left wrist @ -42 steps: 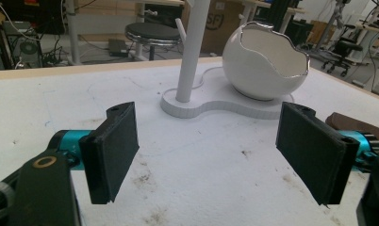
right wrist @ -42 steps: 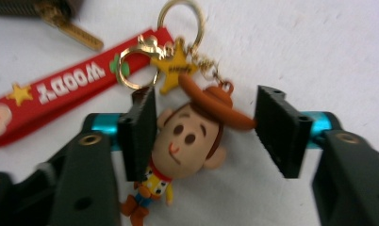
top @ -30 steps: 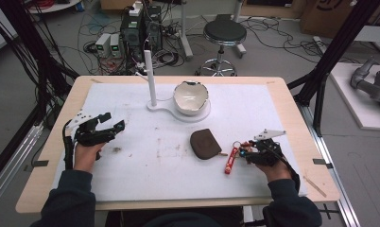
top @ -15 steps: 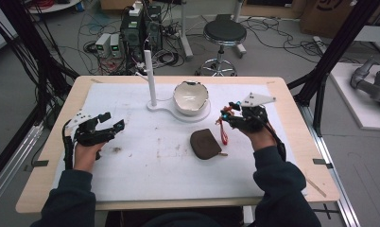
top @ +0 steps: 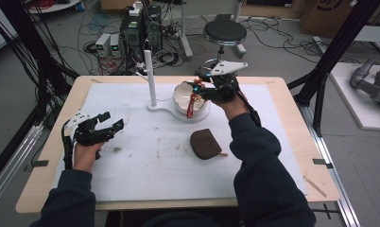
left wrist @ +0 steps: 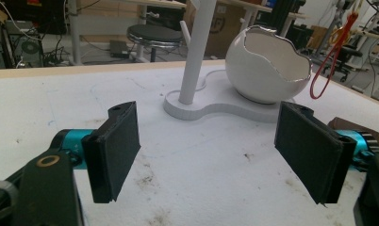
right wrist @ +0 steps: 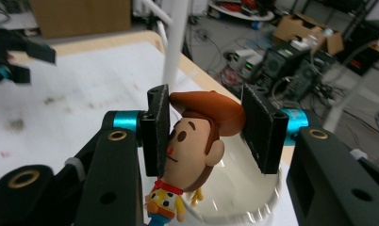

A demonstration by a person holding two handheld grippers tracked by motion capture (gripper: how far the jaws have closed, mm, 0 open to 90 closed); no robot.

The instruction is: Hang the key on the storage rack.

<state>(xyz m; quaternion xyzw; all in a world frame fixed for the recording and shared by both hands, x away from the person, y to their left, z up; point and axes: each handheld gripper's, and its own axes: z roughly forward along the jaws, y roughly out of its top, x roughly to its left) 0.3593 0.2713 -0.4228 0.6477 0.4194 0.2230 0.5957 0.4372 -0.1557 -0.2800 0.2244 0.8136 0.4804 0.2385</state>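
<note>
My right gripper [top: 198, 88] is shut on a small cowboy figure [right wrist: 197, 141] with a brown hat, its jaws having just closed further on the head and hat brim. The figure and its red loop [top: 192, 102] hang over the white cracked-egg bowl [top: 181, 96]. In the right gripper view the bowl's rim [right wrist: 244, 200] lies just below the toy. My left gripper [top: 113, 121] rests low at the left of the white mat, open, with nothing between its pads [left wrist: 114, 150]. The left gripper view shows the bowl [left wrist: 267, 70] and the red loop [left wrist: 326, 61] ahead.
A white post [top: 150, 75] rises from the flat base that carries the bowl. A brown pouch [top: 205, 144] lies on the mat in front of the bowl, near my right forearm. The mat [top: 145, 165] is stained in the middle. A stool and cables stand beyond the table's far edge.
My right gripper rose from the mat's right side with the cowboy figure and moved left and away, to above the bowl. The left gripper kept still.
</note>
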